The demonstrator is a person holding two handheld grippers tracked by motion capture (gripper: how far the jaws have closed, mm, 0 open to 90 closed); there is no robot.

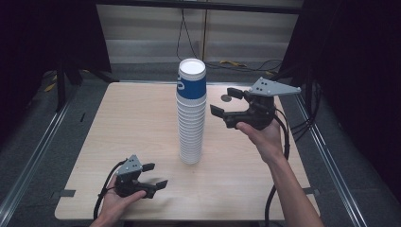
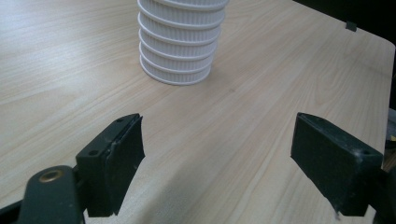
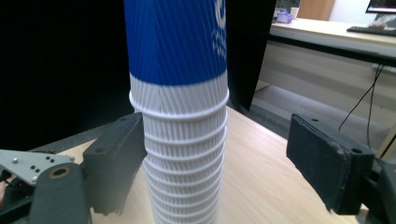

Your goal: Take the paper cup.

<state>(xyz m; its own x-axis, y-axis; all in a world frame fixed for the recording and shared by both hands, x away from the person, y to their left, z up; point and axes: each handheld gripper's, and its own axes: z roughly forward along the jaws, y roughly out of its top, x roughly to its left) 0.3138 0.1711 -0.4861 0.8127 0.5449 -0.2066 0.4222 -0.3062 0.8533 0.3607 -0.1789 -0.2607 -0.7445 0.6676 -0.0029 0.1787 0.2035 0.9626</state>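
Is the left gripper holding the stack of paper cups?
No, the left gripper is open near the table's front edge, apart from the stack of paper cups.

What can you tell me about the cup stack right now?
The cup stack is a tall column of nested upside-down paper cups, ribbed white rims showing one above the other, with a blue cup bearing white print on top. It stands upright near the middle of the wooden table, wide rims down. The right gripper is raised beside its upper part, jaws open on either side without pressing. The left gripper rests open, apart from the base.
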